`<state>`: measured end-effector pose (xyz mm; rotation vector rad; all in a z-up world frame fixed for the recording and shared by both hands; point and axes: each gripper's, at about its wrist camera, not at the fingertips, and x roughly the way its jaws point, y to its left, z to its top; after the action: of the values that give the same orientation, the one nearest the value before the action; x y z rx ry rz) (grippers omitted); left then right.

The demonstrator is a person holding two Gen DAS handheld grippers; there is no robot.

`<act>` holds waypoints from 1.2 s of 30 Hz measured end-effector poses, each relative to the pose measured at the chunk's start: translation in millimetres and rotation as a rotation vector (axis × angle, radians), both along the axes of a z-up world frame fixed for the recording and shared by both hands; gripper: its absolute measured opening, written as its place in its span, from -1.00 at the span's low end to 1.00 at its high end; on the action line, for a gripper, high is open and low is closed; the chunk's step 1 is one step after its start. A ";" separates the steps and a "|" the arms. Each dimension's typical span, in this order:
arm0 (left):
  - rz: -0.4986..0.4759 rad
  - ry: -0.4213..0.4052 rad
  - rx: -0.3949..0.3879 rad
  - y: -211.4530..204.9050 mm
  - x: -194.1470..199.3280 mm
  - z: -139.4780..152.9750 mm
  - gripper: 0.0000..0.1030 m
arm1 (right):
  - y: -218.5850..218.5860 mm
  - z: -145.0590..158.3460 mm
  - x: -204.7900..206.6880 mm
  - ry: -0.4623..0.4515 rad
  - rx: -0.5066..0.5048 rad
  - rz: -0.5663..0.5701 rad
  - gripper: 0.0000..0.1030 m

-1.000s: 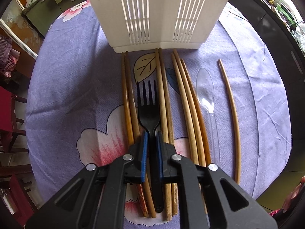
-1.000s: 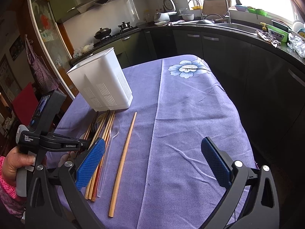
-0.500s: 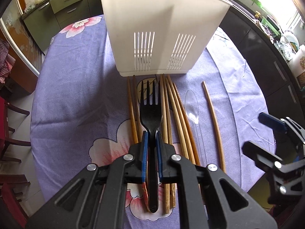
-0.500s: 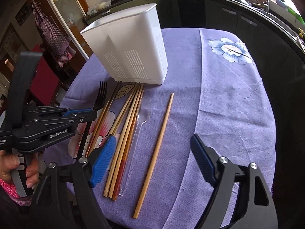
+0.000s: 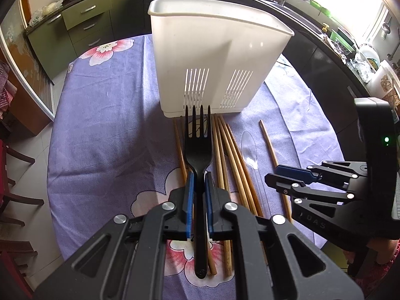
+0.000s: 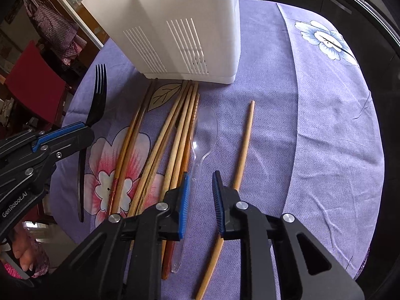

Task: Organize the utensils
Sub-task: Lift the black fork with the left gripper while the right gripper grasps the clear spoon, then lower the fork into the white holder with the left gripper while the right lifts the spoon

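My left gripper is shut on a black plastic fork and holds it lifted above the table, tines toward the white slotted utensil holder. The fork also shows in the right wrist view. My right gripper is partly open, low over the handle of a clear plastic spoon, which runs between its blue pads. Several wooden chopsticks lie beside the spoon, and a single chopstick lies to its right.
The table has a purple flowered cloth. The holder stands just behind the utensils. Dark kitchen cabinets and a counter ring the far side. A red chair stands at the left table edge.
My left gripper has lifted the fork off the table. My right gripper has moved in from the right, come down over the clear spoon, and its jaws have narrowed.
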<state>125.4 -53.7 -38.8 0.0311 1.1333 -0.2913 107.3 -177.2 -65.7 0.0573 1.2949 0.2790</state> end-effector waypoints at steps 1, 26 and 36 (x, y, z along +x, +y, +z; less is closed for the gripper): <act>-0.002 -0.004 -0.002 0.1 -0.2 0.9 -0.83 | 1.9 -2.5 2.7 0.009 -0.002 -0.005 -0.64; -0.018 -0.246 -0.133 20.3 -11.7 100.8 -0.83 | 32.7 -28.4 24.1 0.027 0.037 -0.013 -0.81; 0.079 -0.583 -0.189 1.6 61.1 153.8 -0.83 | 25.6 -10.8 11.9 -0.108 0.121 -0.030 -0.81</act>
<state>186.4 -52.1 115.0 -0.0916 0.5243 -0.2925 119.2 -151.6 -76.5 0.1621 1.1687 0.3299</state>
